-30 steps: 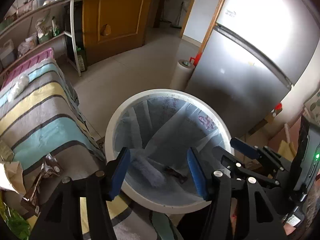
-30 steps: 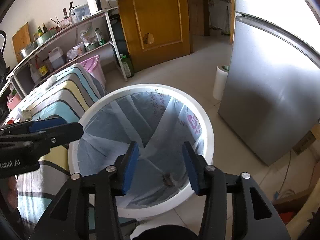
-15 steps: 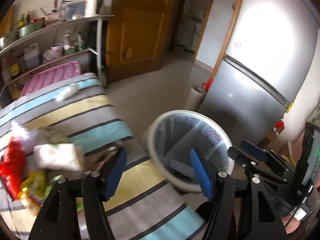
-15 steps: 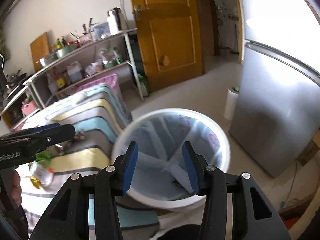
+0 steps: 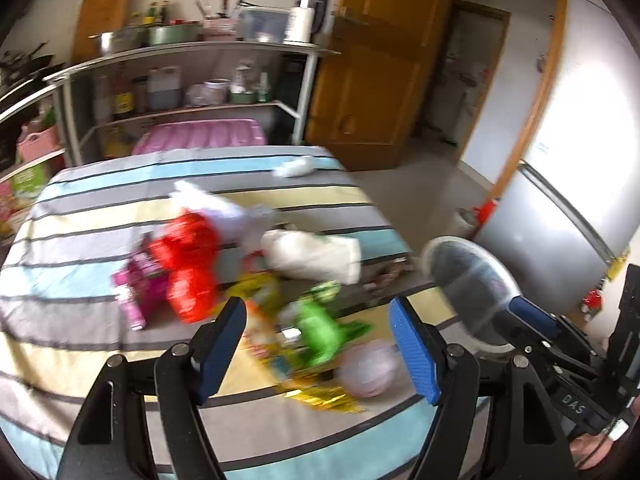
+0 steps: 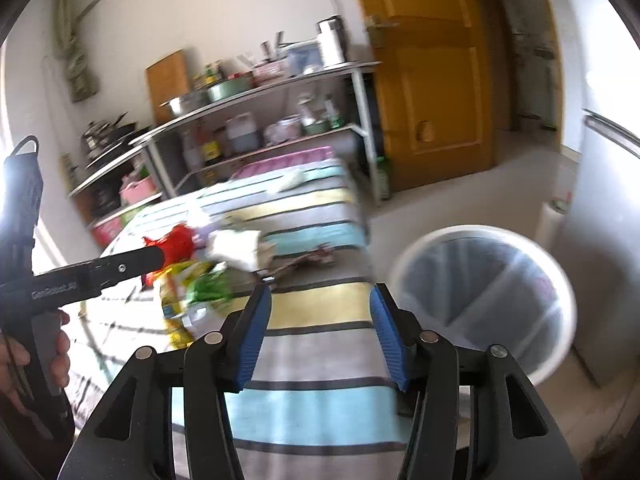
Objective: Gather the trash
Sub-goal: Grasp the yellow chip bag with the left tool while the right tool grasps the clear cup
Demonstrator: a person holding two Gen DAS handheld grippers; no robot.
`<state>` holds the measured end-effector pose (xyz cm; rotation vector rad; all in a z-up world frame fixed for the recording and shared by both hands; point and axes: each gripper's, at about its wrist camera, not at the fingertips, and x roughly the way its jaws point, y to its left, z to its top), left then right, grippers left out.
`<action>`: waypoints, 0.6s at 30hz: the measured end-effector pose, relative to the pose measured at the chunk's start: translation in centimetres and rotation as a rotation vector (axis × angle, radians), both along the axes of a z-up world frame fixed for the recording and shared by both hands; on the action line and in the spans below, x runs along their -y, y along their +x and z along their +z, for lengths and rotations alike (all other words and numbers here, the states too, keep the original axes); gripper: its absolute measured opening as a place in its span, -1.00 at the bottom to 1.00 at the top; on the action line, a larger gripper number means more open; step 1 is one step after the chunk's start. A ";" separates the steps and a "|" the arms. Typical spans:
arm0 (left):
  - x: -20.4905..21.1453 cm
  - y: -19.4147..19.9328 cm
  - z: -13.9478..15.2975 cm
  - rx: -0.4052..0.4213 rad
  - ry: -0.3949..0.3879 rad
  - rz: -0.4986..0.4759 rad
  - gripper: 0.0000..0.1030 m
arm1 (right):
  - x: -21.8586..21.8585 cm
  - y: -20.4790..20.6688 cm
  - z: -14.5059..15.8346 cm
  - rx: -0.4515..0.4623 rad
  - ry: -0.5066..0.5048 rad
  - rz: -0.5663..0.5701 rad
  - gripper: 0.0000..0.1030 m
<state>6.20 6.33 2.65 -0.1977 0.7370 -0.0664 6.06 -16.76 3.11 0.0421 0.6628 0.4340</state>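
Observation:
A blurred heap of trash lies on the striped cloth: a red bag (image 5: 186, 264), a white bag (image 5: 316, 254), a green wrapper (image 5: 320, 330), yellow wrappers (image 5: 316, 390) and a pale ball (image 5: 368, 368). My left gripper (image 5: 320, 344) is open and empty above the green wrapper. My right gripper (image 6: 320, 336) is open and empty over bare cloth, right of the heap (image 6: 208, 264). The white bin with a clear liner (image 6: 488, 296) stands right of the table; it also shows in the left wrist view (image 5: 468, 280).
The striped table (image 5: 100, 216) has a crumpled white piece (image 5: 292, 168) near its far edge. Metal shelves (image 5: 192, 80) with kitchen things and a pink crate (image 5: 200, 136) stand behind. A wooden door (image 5: 376, 64) and a steel fridge (image 5: 576, 184) are to the right.
Both grippers have swung left from over the bin to over the table. The trash heap has come into view and the bin now sits at the right. Both stay open.

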 end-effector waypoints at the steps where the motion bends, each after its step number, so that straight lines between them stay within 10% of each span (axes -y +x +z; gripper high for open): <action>1: -0.9 -0.3 -0.4 -0.010 -0.007 0.017 0.47 | -0.6 -0.1 -0.2 -0.003 -0.005 0.015 0.04; 18: -6.5 -1.0 -4.5 -0.075 -0.136 0.053 0.51 | -7.8 1.0 -3.6 -0.077 -0.098 0.163 0.07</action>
